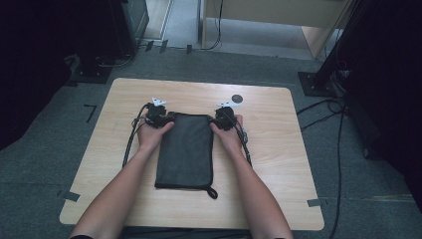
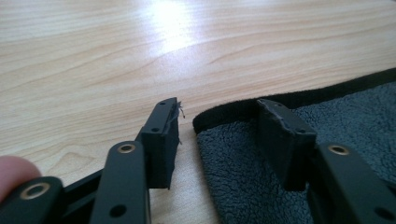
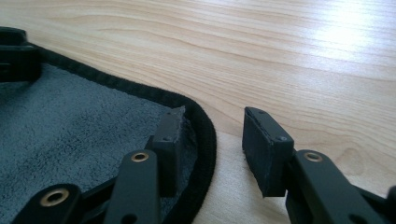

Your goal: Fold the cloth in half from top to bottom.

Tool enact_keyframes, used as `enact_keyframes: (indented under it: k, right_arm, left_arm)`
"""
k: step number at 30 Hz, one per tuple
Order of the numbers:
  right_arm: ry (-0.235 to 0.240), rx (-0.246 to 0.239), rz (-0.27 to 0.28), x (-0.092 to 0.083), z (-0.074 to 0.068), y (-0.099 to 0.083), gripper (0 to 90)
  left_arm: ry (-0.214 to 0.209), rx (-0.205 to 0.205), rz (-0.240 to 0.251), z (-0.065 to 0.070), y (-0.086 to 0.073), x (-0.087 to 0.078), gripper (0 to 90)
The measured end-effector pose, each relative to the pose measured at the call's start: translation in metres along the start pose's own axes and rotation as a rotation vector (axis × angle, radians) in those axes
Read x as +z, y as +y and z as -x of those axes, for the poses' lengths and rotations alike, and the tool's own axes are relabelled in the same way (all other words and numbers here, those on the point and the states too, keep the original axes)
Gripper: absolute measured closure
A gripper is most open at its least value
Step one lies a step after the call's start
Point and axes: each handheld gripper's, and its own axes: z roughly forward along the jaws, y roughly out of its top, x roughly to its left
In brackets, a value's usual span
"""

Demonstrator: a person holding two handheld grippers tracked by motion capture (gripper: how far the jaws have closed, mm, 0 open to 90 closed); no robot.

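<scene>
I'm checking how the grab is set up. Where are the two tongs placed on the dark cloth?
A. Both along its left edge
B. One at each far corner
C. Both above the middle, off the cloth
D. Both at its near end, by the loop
B: in the high view the left tongs and right tongs sit at the two far corners of the dark cloth; each straddles a corner edge, unpinched.

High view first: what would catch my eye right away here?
A dark grey cloth lies folded in the middle of the wooden table. At its two far corners sit the left gripper and right gripper, each with open jaws straddling a black-edged corner, one jaw on the cloth, one over bare wood.
</scene>
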Motion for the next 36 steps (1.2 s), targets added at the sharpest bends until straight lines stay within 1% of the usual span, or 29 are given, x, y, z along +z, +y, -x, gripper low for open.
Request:
enact_keyframes:
  k: [1, 3, 4, 5, 7, 9, 10, 11, 12, 14, 15, 16, 17, 20, 22, 23, 25, 28, 29, 31, 33, 34, 35, 36]
  right_arm:
    - [0.000, 0.002, 0.000, 0.000, -0.001, 0.000, 61.2]
    - [0.015, -0.005, -0.006, 0.000, -0.002, 0.000, 66.4]
    - [0.018, -0.010, -0.010, 0.000, -0.004, 0.000, 69.1]
    - [0.016, -0.024, -0.010, 0.000, -0.006, -0.001, 71.8]
    - [-0.001, -0.039, -0.016, 0.000, -0.010, -0.002, 76.1]
    - [-0.010, -0.034, -0.024, -0.001, -0.012, -0.002, 80.3]
    - [-0.010, -0.030, -0.027, -0.002, -0.012, -0.002, 82.5]
    - [-0.010, -0.040, -0.024, -0.002, -0.012, -0.002, 83.8]
    - [-0.021, -0.047, -0.026, -0.003, -0.014, -0.002, 84.9]
    - [-0.034, -0.093, -0.025, -0.005, -0.018, -0.003, 85.8]
    - [-0.042, -0.101, -0.027, -0.005, -0.019, -0.003, 86.0]
    - [-0.047, -0.109, -0.026, -0.005, -0.019, -0.002, 86.2]
    - [-0.048, -0.106, -0.023, -0.006, -0.020, -0.002, 86.2]
    - [-0.045, -0.105, -0.016, -0.007, -0.018, 0.000, 86.4]
    - [-0.048, -0.114, -0.012, -0.007, -0.018, 0.002, 86.4]
    - [-0.051, -0.113, -0.009, -0.007, -0.018, 0.004, 86.5]
    - [-0.054, -0.123, -0.005, -0.009, -0.019, 0.009, 86.5]
    - [-0.061, -0.128, 0.018, -0.013, -0.021, 0.016, 86.5]
    - [-0.062, -0.130, 0.028, -0.015, -0.021, 0.019, 86.5]
    - [-0.062, -0.129, 0.045, -0.019, -0.021, 0.023, 86.5]
    - [-0.057, -0.133, 0.064, -0.025, -0.021, 0.027, 86.4]
    - [-0.057, -0.137, 0.071, -0.028, -0.021, 0.028, 86.4]
    - [-0.058, -0.140, 0.081, -0.031, -0.021, 0.029, 86.4]
    - [-0.060, -0.144, 0.086, -0.034, -0.021, 0.030, 86.4]
  left_arm:
    - [-0.002, 0.009, -0.011, 0.001, 0.000, 0.000, 54.6]
    - [-0.002, 0.026, -0.015, 0.002, 0.000, 0.000, 62.1]
    - [-0.001, 0.034, -0.017, 0.004, 0.000, -0.001, 67.9]
    - [0.003, 0.044, -0.021, 0.005, 0.001, -0.002, 72.1]
    - [-0.004, 0.056, -0.029, 0.005, 0.001, -0.004, 79.8]
    - [-0.015, 0.055, -0.032, 0.004, 0.000, -0.005, 82.6]
    - [-0.020, 0.056, -0.035, 0.004, 0.000, -0.006, 83.2]
    - [-0.027, 0.054, -0.032, 0.003, 0.000, -0.006, 83.5]
    - [-0.031, 0.057, -0.037, 0.002, 0.000, -0.007, 84.1]
    - [-0.035, 0.070, -0.040, 0.003, 0.001, -0.008, 85.2]
    - [-0.039, 0.083, -0.044, 0.002, 0.001, -0.009, 85.6]
    - [-0.042, 0.087, -0.046, 0.002, 0.001, -0.009, 85.8]
    - [-0.048, 0.082, -0.046, 0.002, 0.002, -0.010, 85.9]
    - [-0.048, 0.085, -0.046, 0.002, 0.005, -0.010, 86.0]
    - [-0.039, 0.088, -0.036, 0.002, 0.007, -0.011, 86.0]
    - [-0.038, 0.080, -0.038, 0.002, 0.008, -0.011, 86.1]
    - [-0.039, 0.081, -0.043, 0.001, 0.011, -0.011, 86.2]
    - [-0.048, 0.066, -0.019, -0.001, 0.020, -0.016, 86.2]
    - [-0.053, 0.056, -0.003, -0.001, 0.025, -0.020, 86.3]
    - [-0.056, 0.050, 0.030, 0.000, 0.029, -0.027, 86.2]
    - [-0.067, 0.059, 0.038, 0.001, 0.034, -0.032, 86.2]
    - [-0.075, 0.065, 0.052, 0.002, 0.035, -0.036, 86.2]
    - [-0.082, 0.066, 0.055, 0.003, 0.036, -0.039, 86.2]
    - [-0.097, 0.058, 0.066, 0.003, 0.036, -0.042, 86.2]
